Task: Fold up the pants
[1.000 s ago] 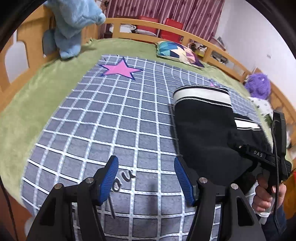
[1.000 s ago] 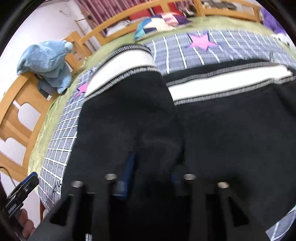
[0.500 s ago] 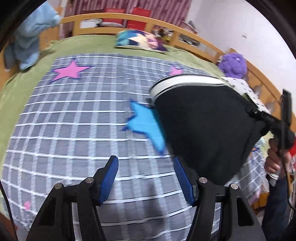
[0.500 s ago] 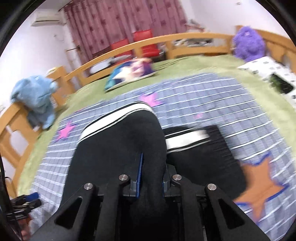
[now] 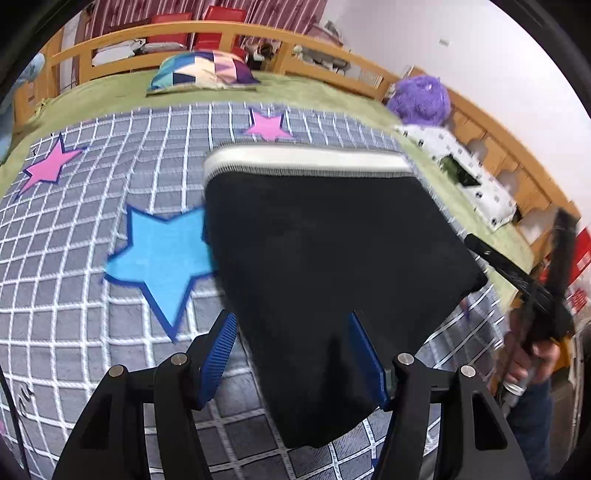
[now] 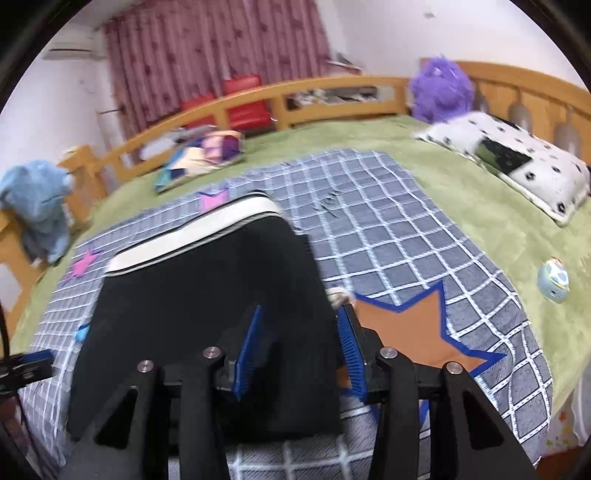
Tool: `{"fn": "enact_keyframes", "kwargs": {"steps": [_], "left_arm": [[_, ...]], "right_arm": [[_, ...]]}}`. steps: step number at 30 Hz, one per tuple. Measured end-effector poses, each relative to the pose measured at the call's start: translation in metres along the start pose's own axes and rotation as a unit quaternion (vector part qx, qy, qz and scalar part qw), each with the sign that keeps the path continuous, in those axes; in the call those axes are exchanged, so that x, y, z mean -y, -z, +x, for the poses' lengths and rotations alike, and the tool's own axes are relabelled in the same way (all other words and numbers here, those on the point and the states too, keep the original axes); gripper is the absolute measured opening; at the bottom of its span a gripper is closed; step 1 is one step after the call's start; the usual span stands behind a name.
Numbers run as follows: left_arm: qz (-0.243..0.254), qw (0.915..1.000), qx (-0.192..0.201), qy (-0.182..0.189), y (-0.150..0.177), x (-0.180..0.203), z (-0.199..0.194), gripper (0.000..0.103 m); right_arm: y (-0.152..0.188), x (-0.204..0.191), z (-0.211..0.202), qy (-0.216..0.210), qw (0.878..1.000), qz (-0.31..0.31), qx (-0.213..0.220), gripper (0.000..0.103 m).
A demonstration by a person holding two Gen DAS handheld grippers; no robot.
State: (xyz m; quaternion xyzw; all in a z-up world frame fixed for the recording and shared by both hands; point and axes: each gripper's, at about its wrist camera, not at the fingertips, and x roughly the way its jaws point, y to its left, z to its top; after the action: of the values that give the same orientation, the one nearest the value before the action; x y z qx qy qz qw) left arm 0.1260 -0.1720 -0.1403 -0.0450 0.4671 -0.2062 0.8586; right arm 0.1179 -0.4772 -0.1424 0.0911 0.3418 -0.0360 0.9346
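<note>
Black pants (image 5: 332, 243) with a white waistband lie folded on the checked blanket (image 5: 74, 295). Left gripper (image 5: 295, 354) hovers above their near edge, jaws apart, holding nothing. Right gripper (image 6: 299, 343) is opening, pads off the cloth between them.

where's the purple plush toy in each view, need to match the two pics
Left wrist view: the purple plush toy sits upper right, against the wooden bed rail.
Right wrist view: the same toy sits upper right, by the rail's corner.
Shared landmark: the patchwork pillow lies left of it in both.
</note>
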Motion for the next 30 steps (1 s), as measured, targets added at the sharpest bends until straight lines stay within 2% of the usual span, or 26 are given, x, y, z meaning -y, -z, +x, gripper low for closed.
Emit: {"fn": "enact_keyframes", "kwargs": {"steps": [2,3,4,5,7,9,11,12,13,15,18,20,23,25,28,30], "left_arm": [[0.003,0.9995,-0.029,-0.010,0.013,0.006,0.019,0.061],[0.002,0.9989,-0.045,-0.009,0.023,0.007,0.030,0.062],[0.002,0.9980,-0.062,-0.009,0.031,0.008,0.039,0.067],[0.004,0.9973,-0.071,-0.019,0.039,0.009,0.046,0.071],[-0.007,0.9969,-0.078,-0.005,0.044,0.005,0.049,0.072],[-0.009,0.9966,-0.081,0.008,0.040,0.003,0.044,0.072],[-0.005,0.9967,-0.078,0.019,0.034,0.000,0.034,0.070],[-0.001,0.9976,-0.067,0.020,0.032,-0.001,0.026,0.070],[0.002,0.9984,-0.055,0.016,0.029,-0.003,0.020,0.070],[0.001,0.9994,-0.033,0.012,0.019,-0.007,0.010,0.070],[-0.011,0.9997,-0.023,0.006,0.000,-0.017,0.008,0.070],[-0.026,0.9995,-0.020,-0.001,-0.013,-0.026,0.012,0.070],[-0.041,0.9989,-0.024,-0.002,-0.025,-0.032,0.025,0.070],[-0.047,0.9979,-0.039,-0.020,-0.031,-0.039,0.039,0.069],[-0.069,0.9961,-0.055,-0.003,-0.031,-0.048,0.056,0.069],[-0.080,0.9953,-0.054,0.009,-0.031,-0.051,0.063,0.069]], "right_arm": [[0.012,-0.008,0.006,0.000,1.000,-0.025,-0.011,0.046],[0.024,-0.013,0.012,0.017,0.998,-0.050,-0.016,0.047],[0.036,-0.016,0.023,0.034,0.996,-0.076,-0.030,0.049],[0.044,-0.014,0.025,0.039,0.995,-0.082,-0.040,0.050],[0.054,-0.009,0.028,0.033,0.996,-0.067,-0.046,0.051],[0.047,-0.005,0.026,0.024,0.996,-0.063,-0.059,0.052],[0.040,-0.003,0.019,0.018,0.995,-0.069,-0.063,0.052],[0.034,-0.001,0.012,0.016,0.996,-0.068,-0.052,0.052],[0.030,-0.001,0.006,0.017,0.997,-0.065,-0.039,0.054],[0.017,-0.001,0.000,0.012,0.998,-0.063,-0.020,0.066],[-0.005,0.001,0.013,0.002,0.998,-0.066,-0.022,0.067],[-0.018,0.004,0.037,-0.016,0.996,-0.068,-0.052,0.069],[-0.029,0.012,0.070,-0.019,0.994,-0.055,-0.095,0.069],[-0.033,0.025,0.099,-0.050,0.989,-0.027,-0.136,0.072],[-0.040,0.036,0.126,-0.088,0.981,-0.001,-0.173,0.072],[-0.043,0.035,0.135,-0.095,0.979,-0.006,-0.181,0.071]]}}
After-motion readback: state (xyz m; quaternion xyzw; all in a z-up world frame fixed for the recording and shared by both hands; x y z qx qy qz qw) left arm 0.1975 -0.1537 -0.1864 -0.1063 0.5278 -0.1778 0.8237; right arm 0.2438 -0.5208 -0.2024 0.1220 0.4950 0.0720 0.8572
